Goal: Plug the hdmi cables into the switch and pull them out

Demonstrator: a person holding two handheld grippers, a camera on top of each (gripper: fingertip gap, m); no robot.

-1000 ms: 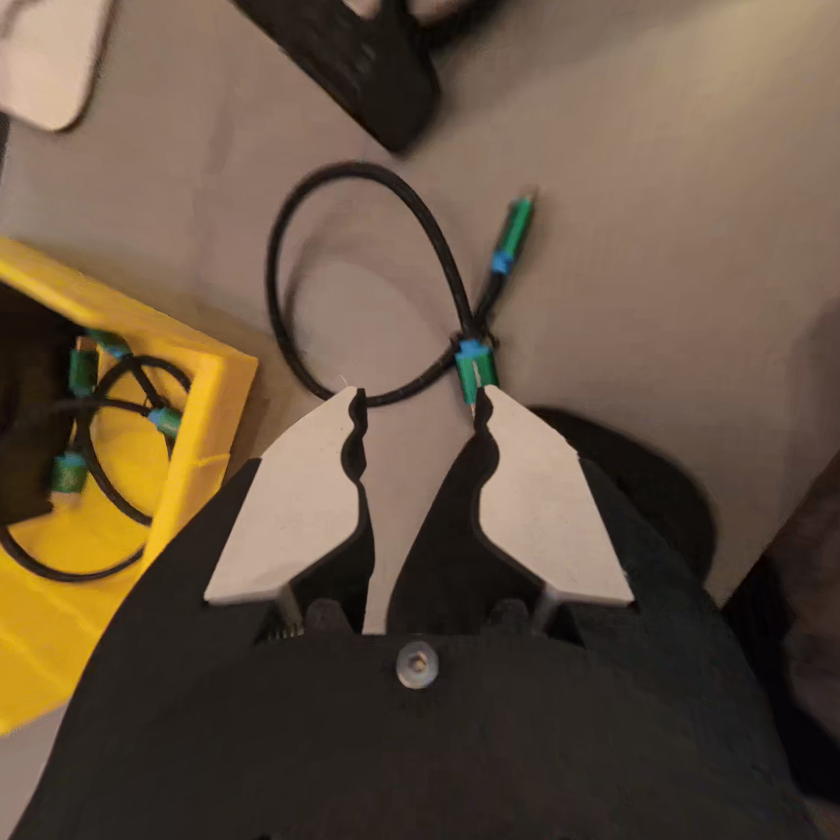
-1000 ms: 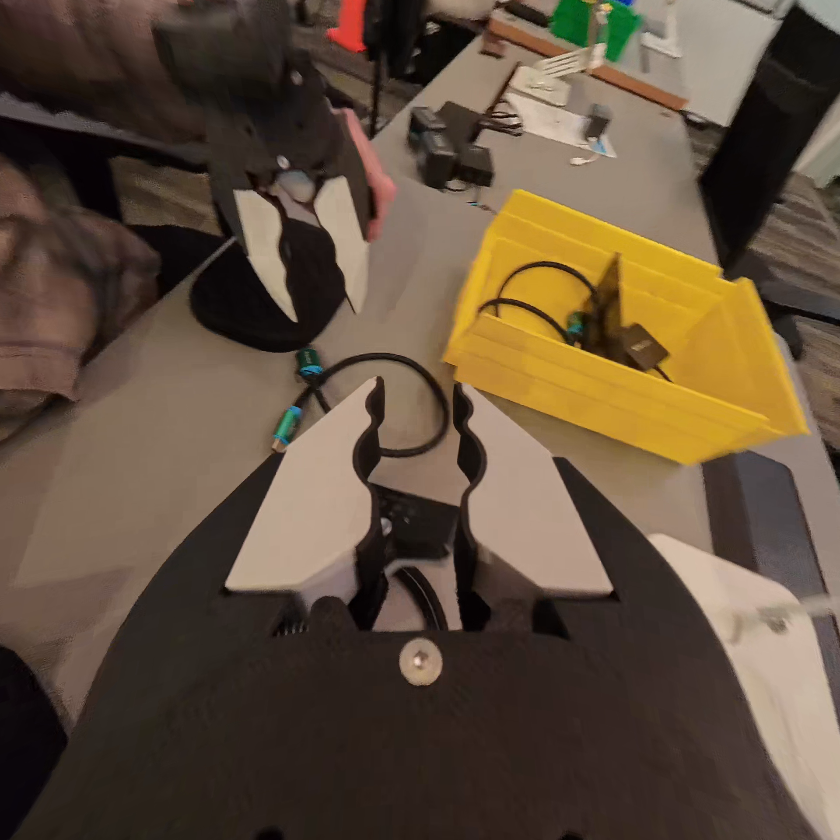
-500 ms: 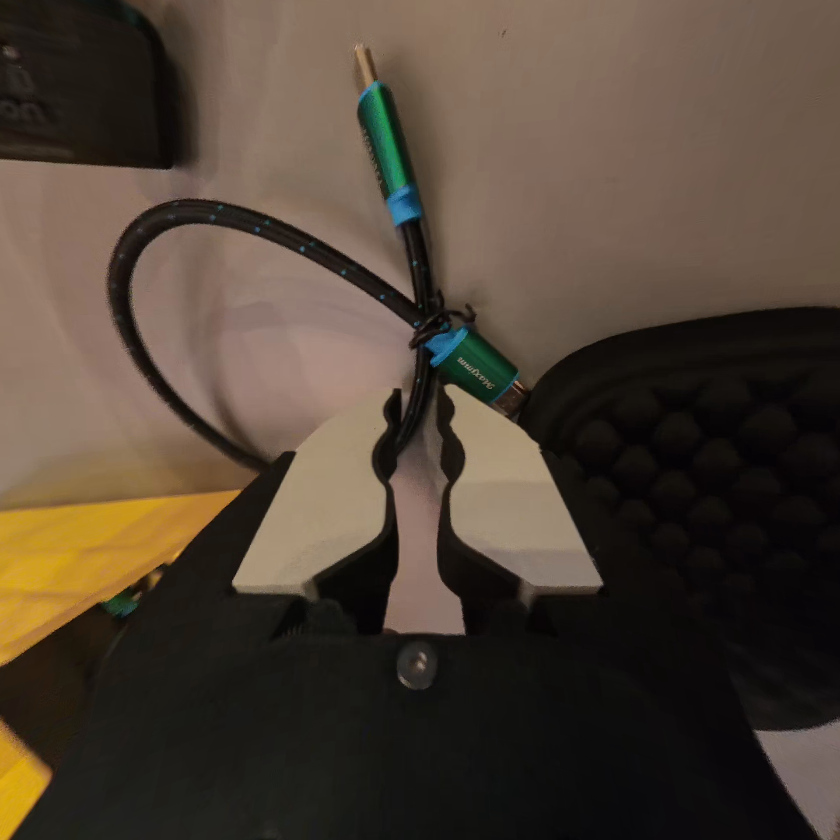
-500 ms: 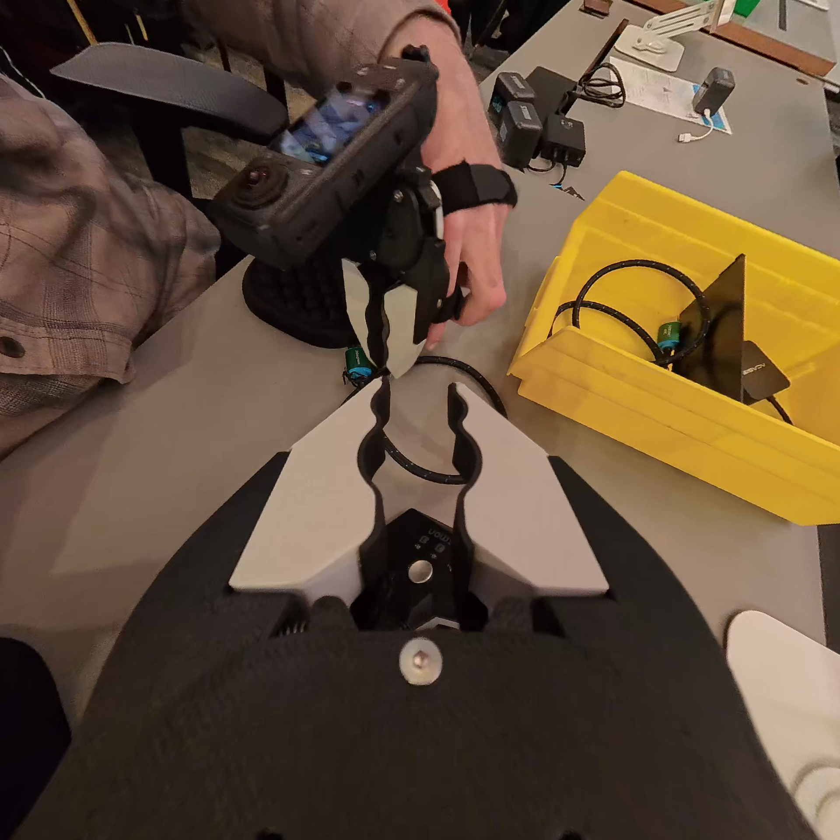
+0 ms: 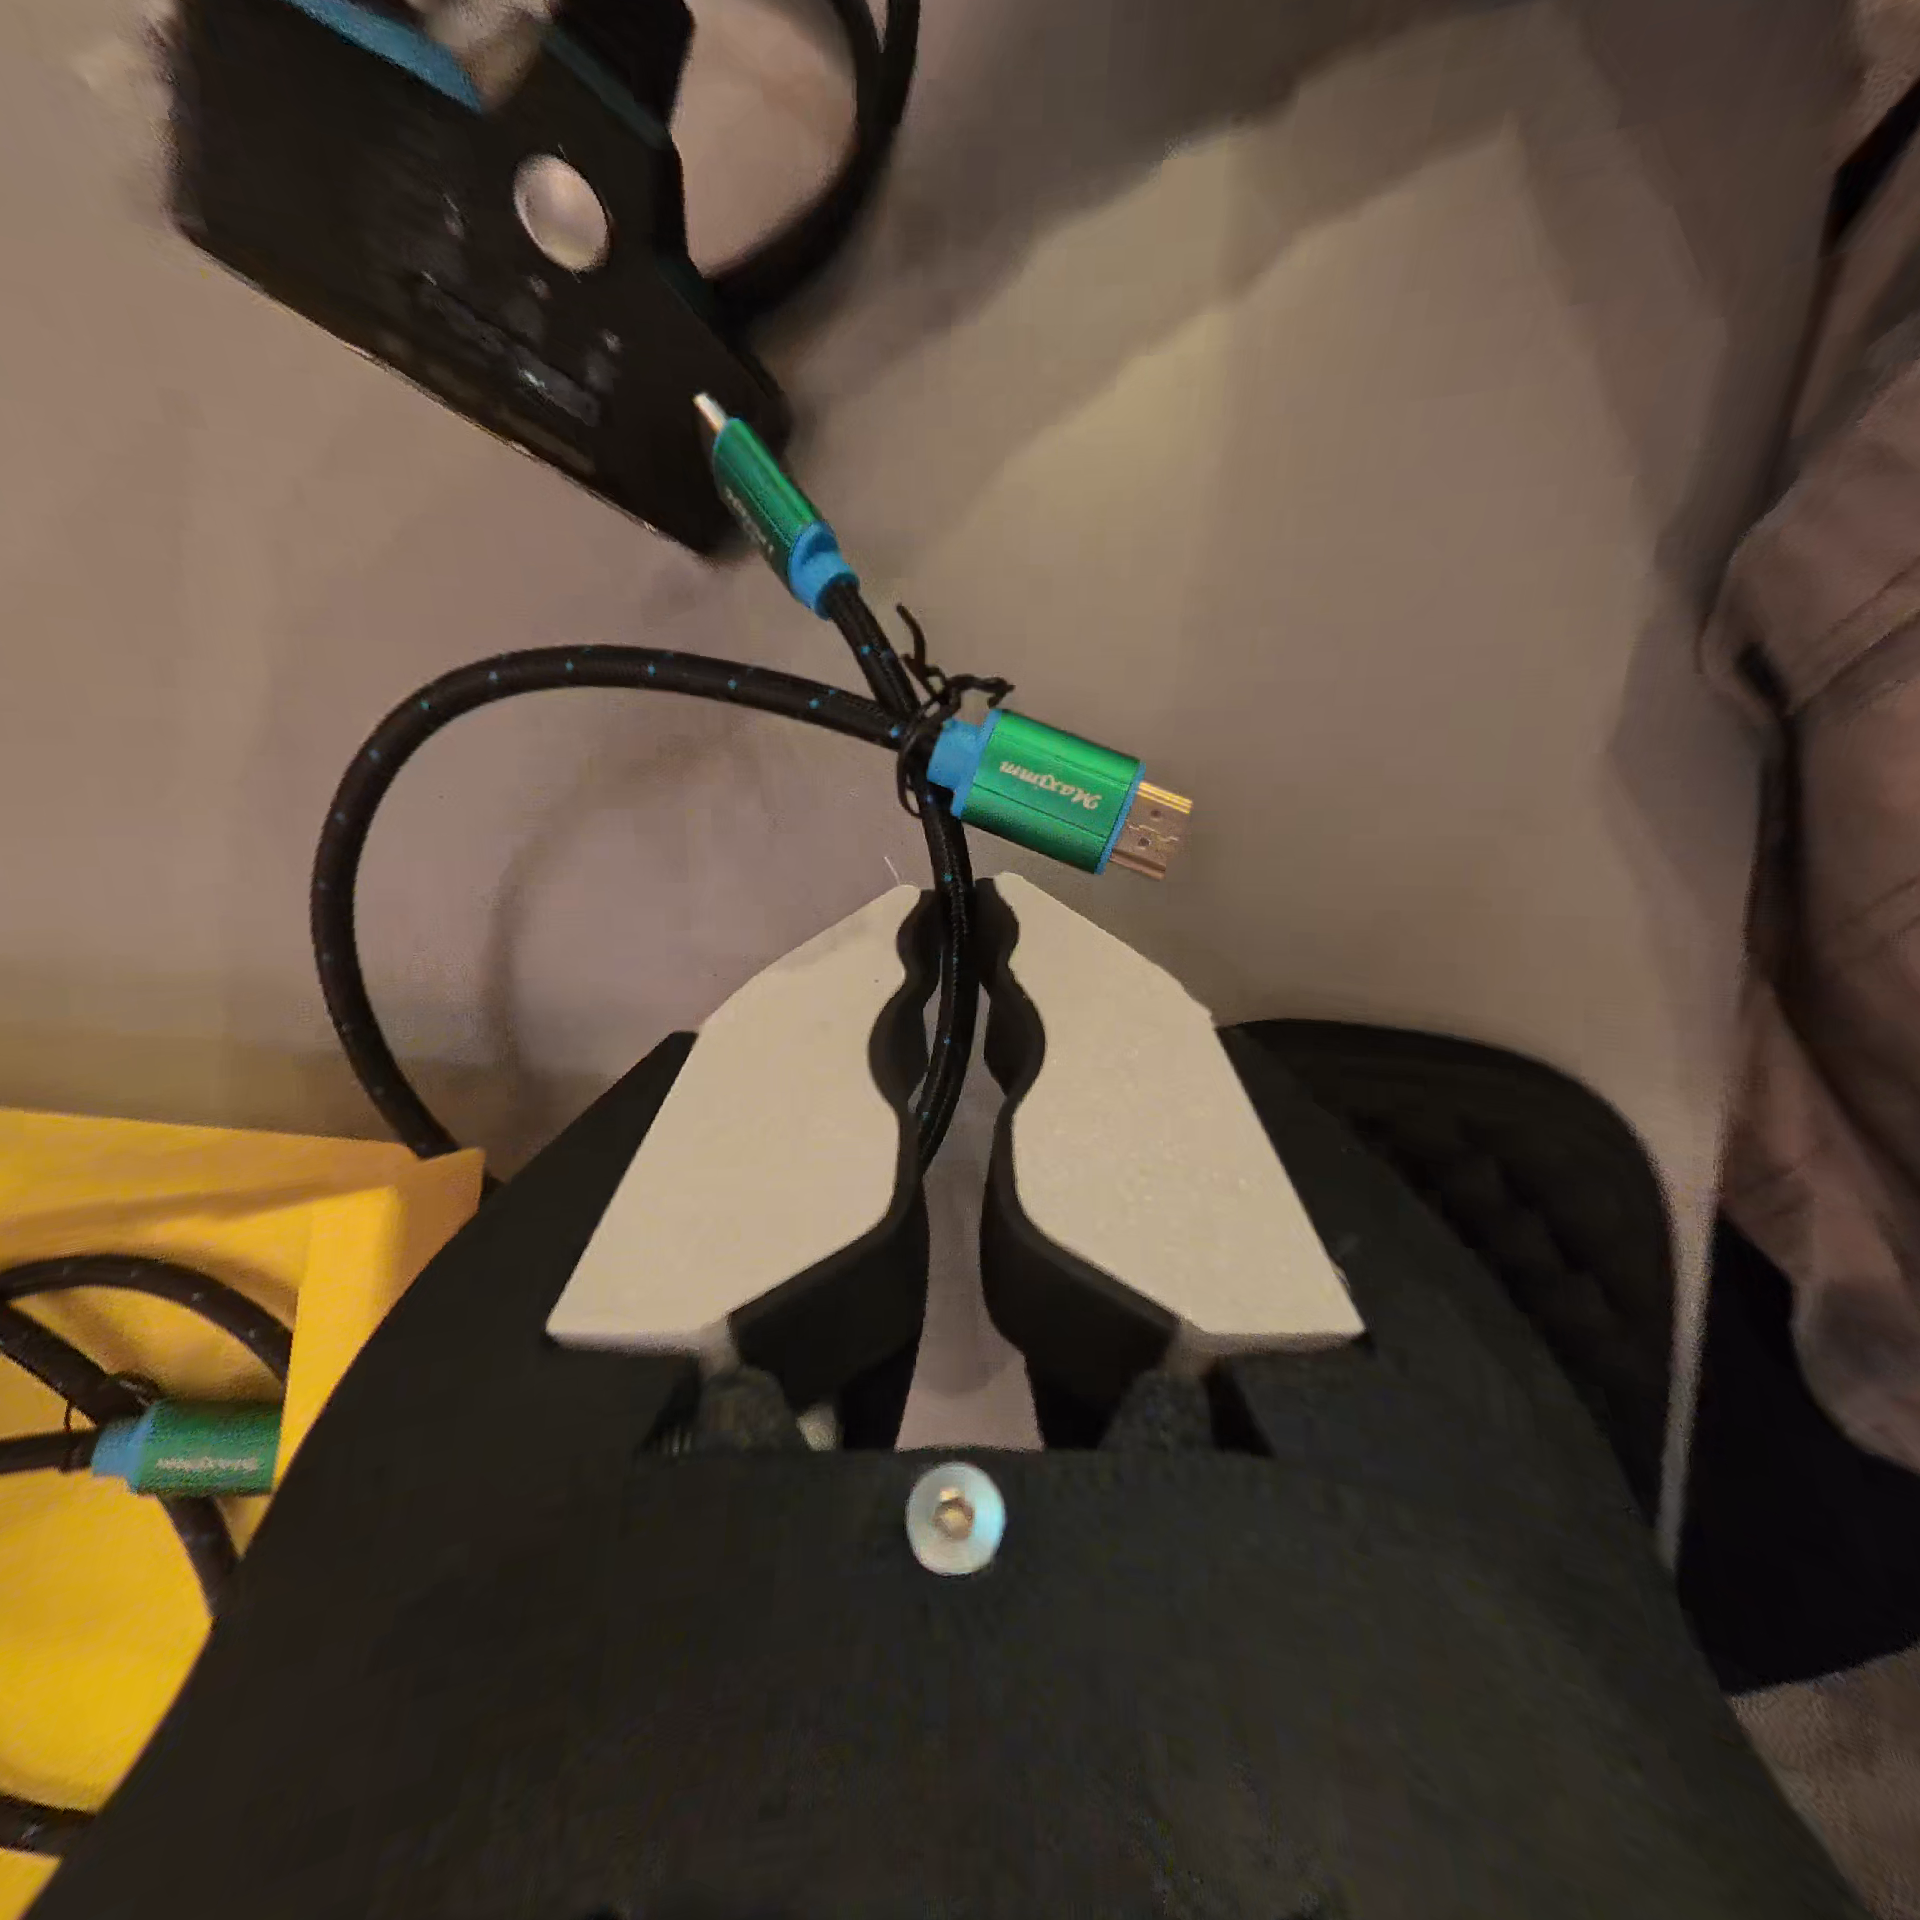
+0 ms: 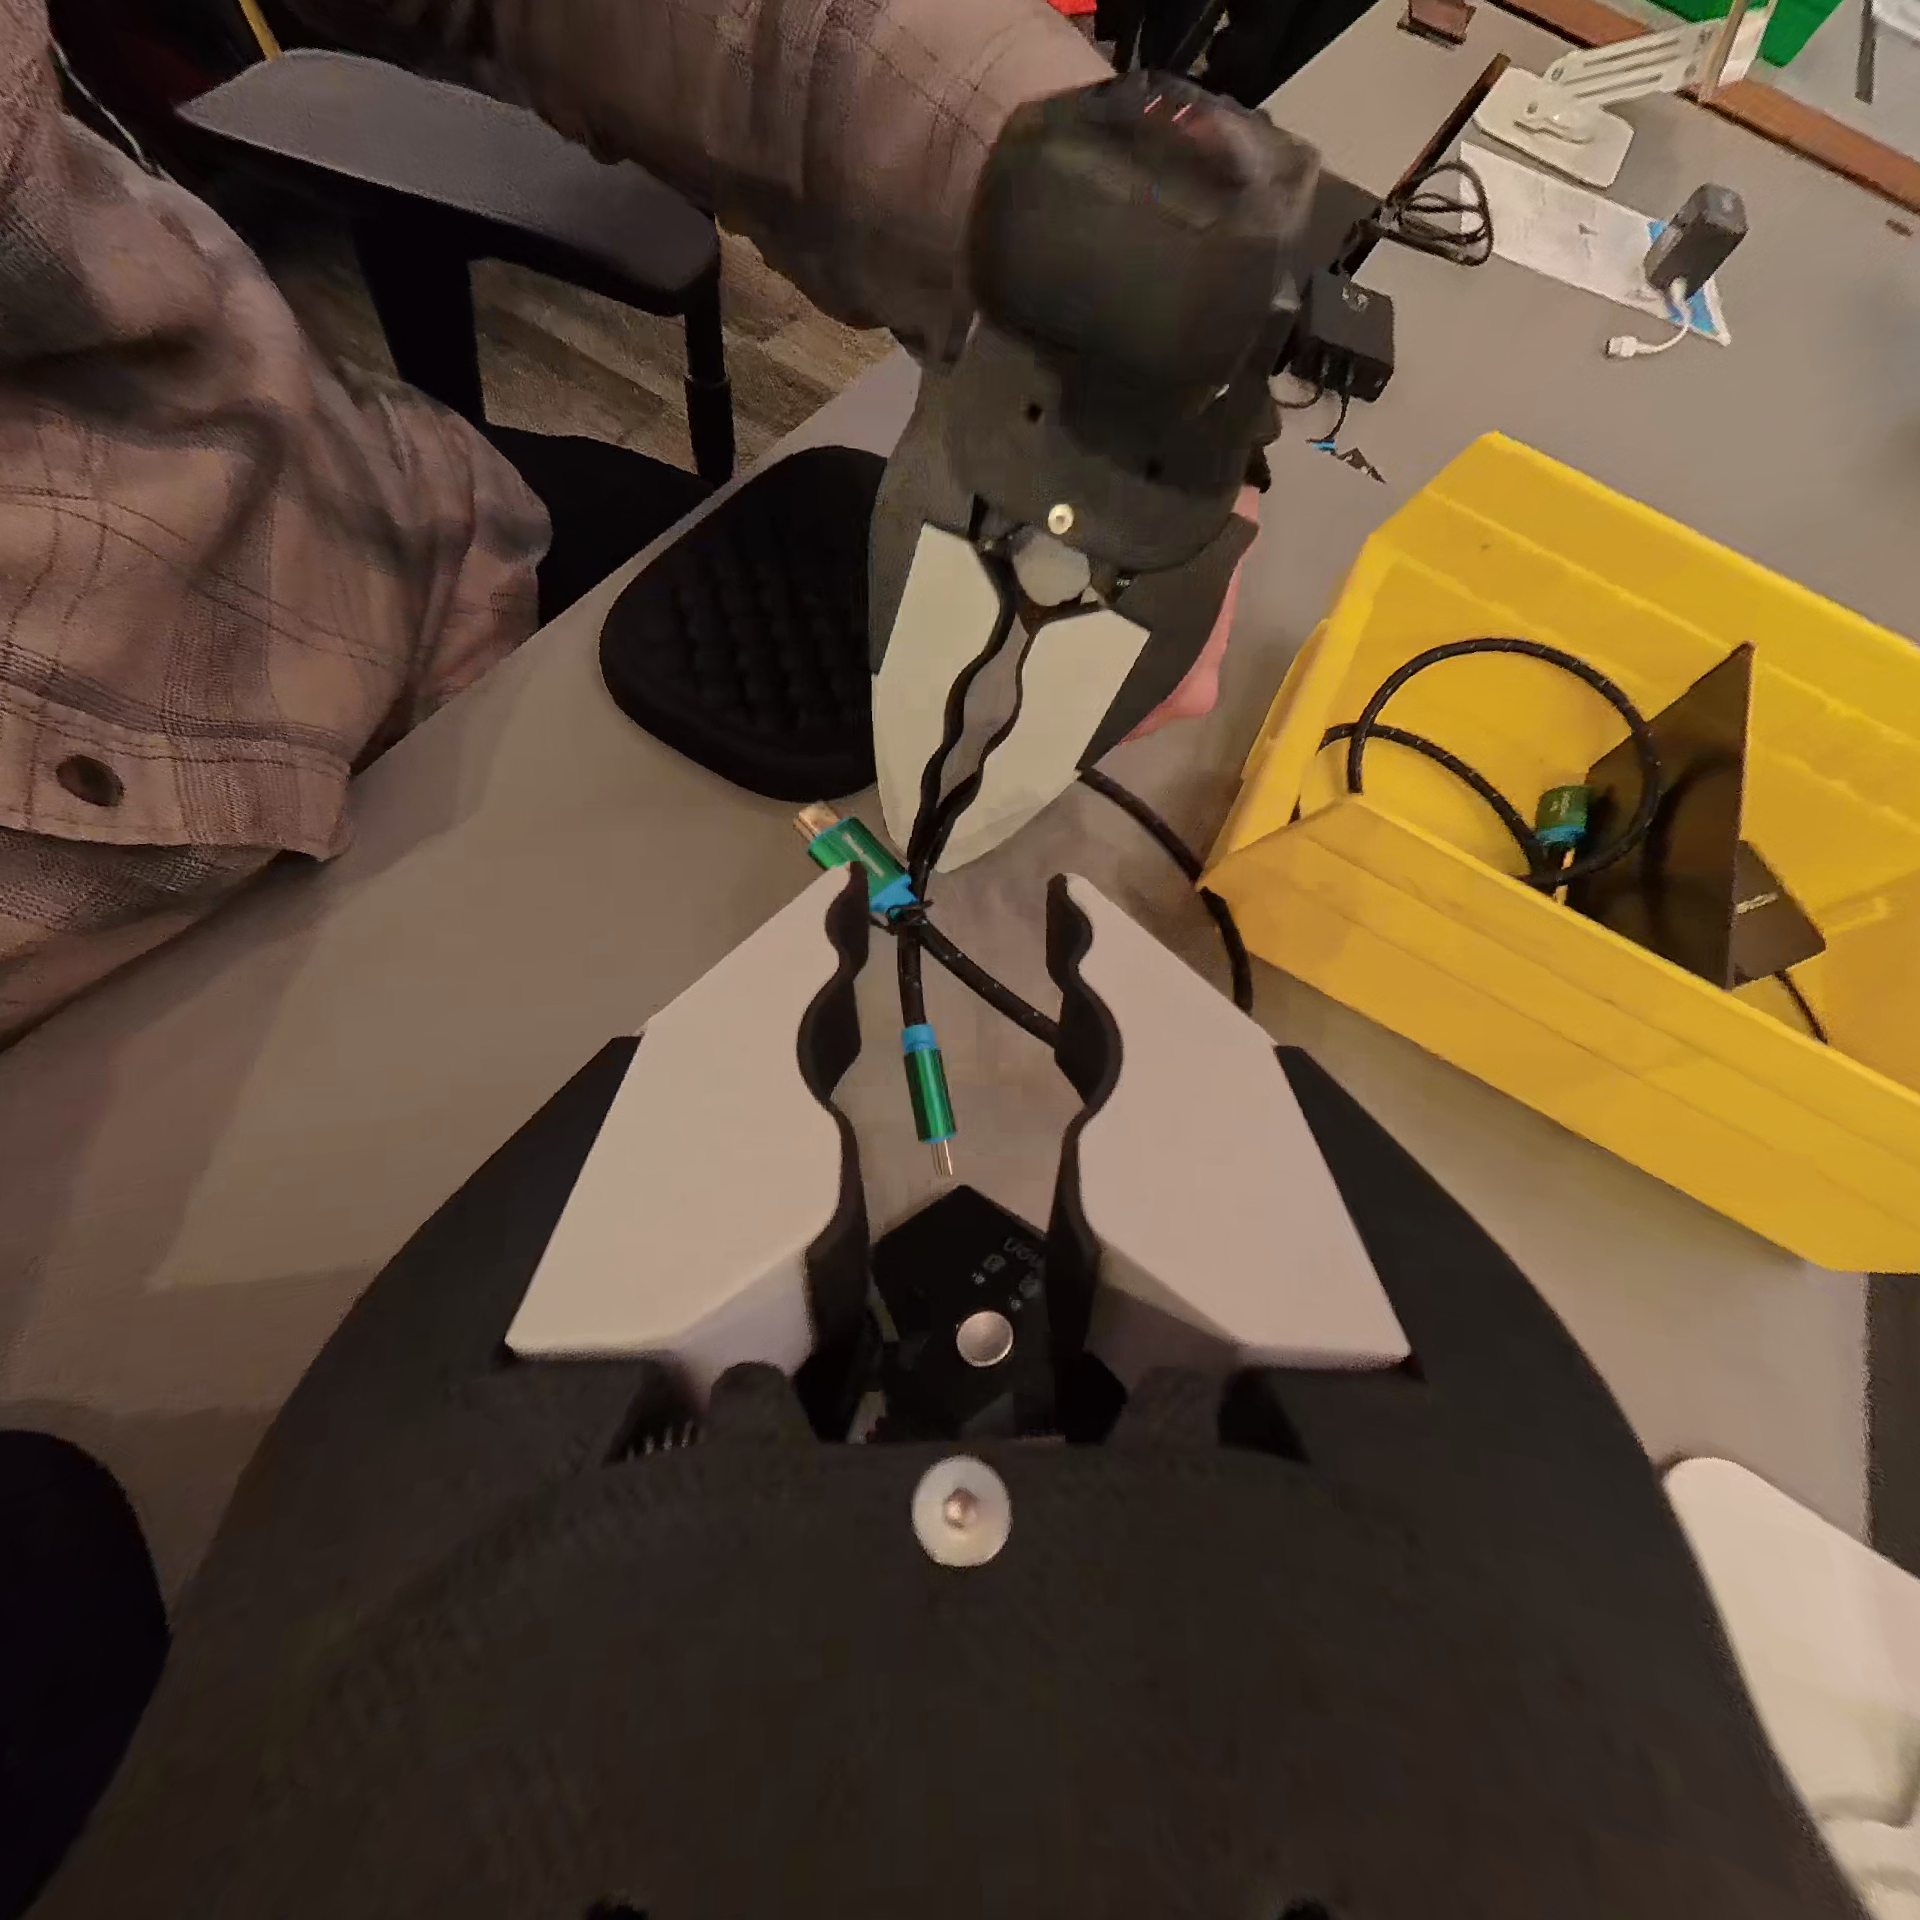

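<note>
The left tongs are clenched on the braided black cable, which runs down between their two grey fingers and loops out to the left over the grey bench. Just above the tips, a thin black tie binds the cable to itself, and here one green plug with a gold end points to the right. The second green plug points up and left, its tip just before the black switch, but I cannot tell if they touch. In the right wrist view, the switch sits deep between the fingers of the right tongs; the tips are apart, and I cannot tell if the fingers press on its sides. A plug hangs just above it. To the right stands a yellow bin with another cable inside. A black pad lies near the bench edge.
</note>
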